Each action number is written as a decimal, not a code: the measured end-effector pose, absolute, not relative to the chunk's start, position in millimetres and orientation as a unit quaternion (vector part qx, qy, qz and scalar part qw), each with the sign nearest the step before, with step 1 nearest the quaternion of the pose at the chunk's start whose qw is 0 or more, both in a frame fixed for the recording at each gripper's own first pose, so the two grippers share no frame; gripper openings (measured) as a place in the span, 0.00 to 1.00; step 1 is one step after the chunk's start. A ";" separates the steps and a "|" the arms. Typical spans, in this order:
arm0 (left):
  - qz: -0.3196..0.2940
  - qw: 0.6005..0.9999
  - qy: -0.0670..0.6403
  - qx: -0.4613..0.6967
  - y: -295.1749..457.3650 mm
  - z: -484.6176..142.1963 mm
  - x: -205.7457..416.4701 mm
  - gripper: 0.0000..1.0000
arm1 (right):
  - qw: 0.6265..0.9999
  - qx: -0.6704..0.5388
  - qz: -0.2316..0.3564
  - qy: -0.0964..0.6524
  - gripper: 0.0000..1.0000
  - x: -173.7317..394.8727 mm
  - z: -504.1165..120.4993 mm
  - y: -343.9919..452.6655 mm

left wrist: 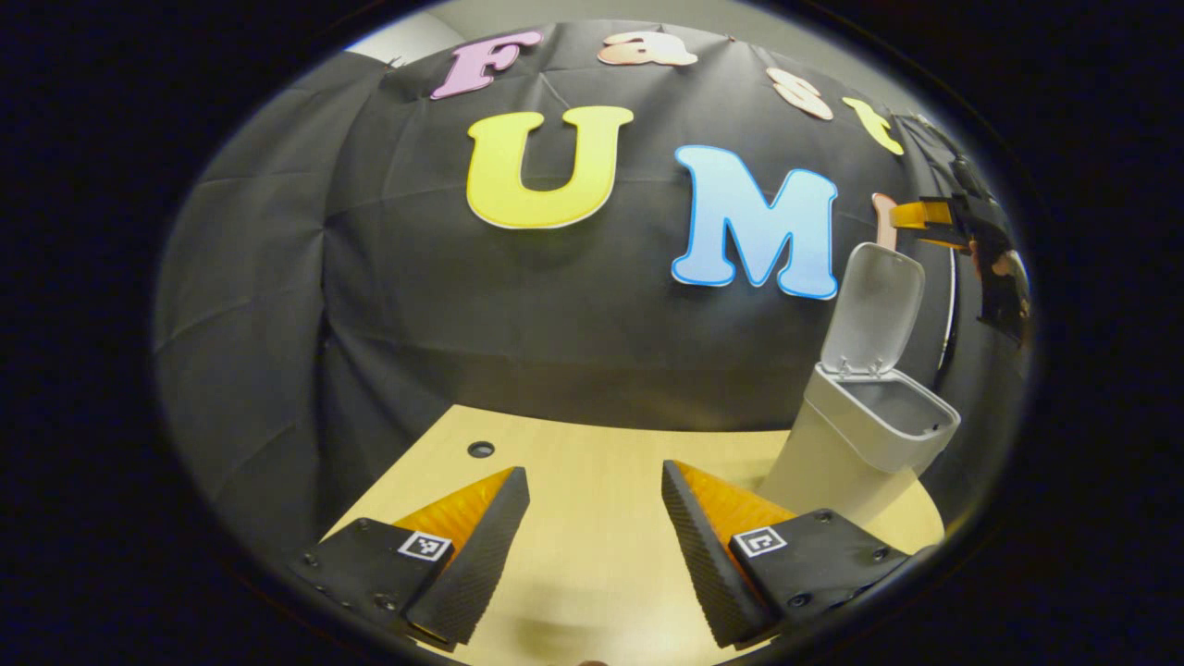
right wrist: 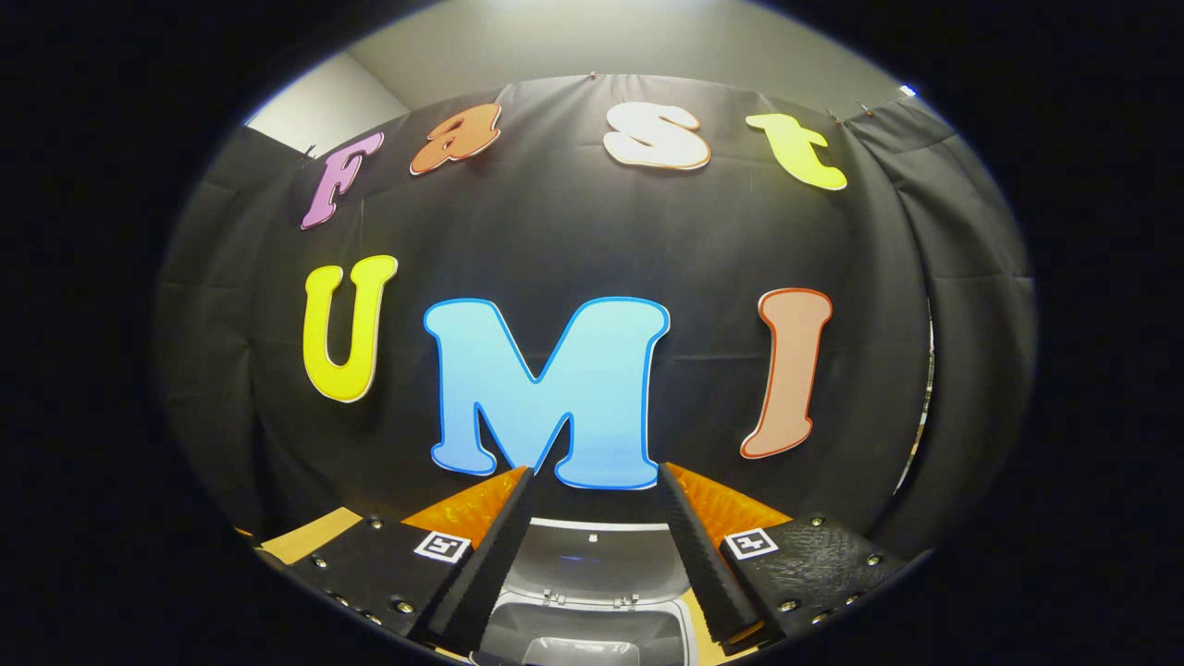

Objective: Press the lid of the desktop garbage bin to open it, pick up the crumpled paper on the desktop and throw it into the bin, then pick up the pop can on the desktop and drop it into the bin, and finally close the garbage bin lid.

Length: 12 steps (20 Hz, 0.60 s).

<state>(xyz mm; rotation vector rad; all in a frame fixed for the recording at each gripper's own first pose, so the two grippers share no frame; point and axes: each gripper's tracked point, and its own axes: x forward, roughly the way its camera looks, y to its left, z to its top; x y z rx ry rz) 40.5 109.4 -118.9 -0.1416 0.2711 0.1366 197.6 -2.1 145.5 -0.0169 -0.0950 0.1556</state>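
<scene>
Hovering your right gripper [right wrist: 592, 546] above the open garbage bin [right wrist: 592, 629], fingers spread and empty.

Your left gripper [left wrist: 592, 546] is released too, holding nothing over the desktop [left wrist: 592, 462], with the bin [left wrist: 865, 435] off to its right, lid [left wrist: 874, 310] upright. Left gripper view catches the right gripper [left wrist: 925, 222] just above that lid.

The left gripper [left wrist: 595, 481] hung with jaws apart over the pale wooden desktop [left wrist: 592, 555]; the grey plastic bin [left wrist: 865, 444] stood lid-up [left wrist: 874, 310], seemingly empty.
</scene>
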 end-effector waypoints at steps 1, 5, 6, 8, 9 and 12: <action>0.073 0.986 0.135 -0.070 113.4 -120.2 36.9 0.95 | 0.996 -0.007 0.076 -0.048 0.85 203.0 145.5 -3.2; 0.093 0.984 0.135 -0.074 129.9 -121.9 25.9 0.95 | 0.997 0.006 0.067 -0.045 0.84 226.3 141.1 -6.1; 0.096 0.983 0.134 -0.074 131.5 -121.6 24.1 0.95 | 0.997 0.007 0.068 -0.042 0.84 230.4 137.6 -4.7; 0.103 0.983 0.137 -0.073 135.8 -122.6 22.0 0.95 | 0.997 0.001 0.069 -0.029 0.84 237.0 127.2 -2.4; 0.105 0.982 0.136 -0.072 136.4 -122.2 21.3 0.95 | 0.997 -0.002 0.071 -0.024 0.85 238.0 122.7 -0.5; 0.104 0.983 0.135 -0.073 133.0 -120.8 22.9 0.95 | 0.997 -0.012 0.074 -0.013 0.86 235.3 112.3 1.4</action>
